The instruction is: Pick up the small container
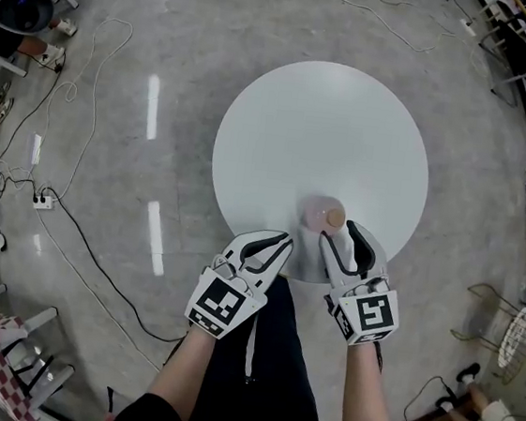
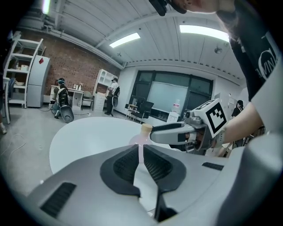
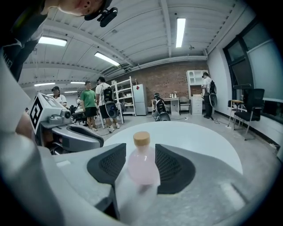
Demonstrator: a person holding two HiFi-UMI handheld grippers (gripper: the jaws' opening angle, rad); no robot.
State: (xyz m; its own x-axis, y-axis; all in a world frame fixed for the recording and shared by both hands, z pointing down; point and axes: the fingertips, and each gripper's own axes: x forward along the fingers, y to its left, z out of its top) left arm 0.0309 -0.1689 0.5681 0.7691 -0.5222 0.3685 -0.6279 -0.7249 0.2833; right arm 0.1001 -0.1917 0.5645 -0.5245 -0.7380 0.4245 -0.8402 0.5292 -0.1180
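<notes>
A small pink bottle point(image 1: 324, 214) with a tan cap stands near the front edge of the round white table point(image 1: 320, 126). My right gripper point(image 1: 342, 233) is open, its fingertips just short of the bottle. In the right gripper view the bottle point(image 3: 142, 165) shows in the gap of the gripper point(image 3: 140, 150), and neither pad visibly presses on it. My left gripper point(image 1: 281, 242) is shut and empty at the table's front edge, left of the bottle. In the left gripper view its jaws point(image 2: 141, 148) meet, with the bottle cap point(image 2: 146, 129) and the right gripper point(image 2: 177, 132) beyond.
Cables point(image 1: 73, 221) and a power strip point(image 1: 42, 200) lie on the grey floor to the left. Wire chairs point(image 1: 504, 327) stand at the right. Several people point(image 3: 95, 106), shelves point(image 3: 126, 99) and desks stand in the room behind the table.
</notes>
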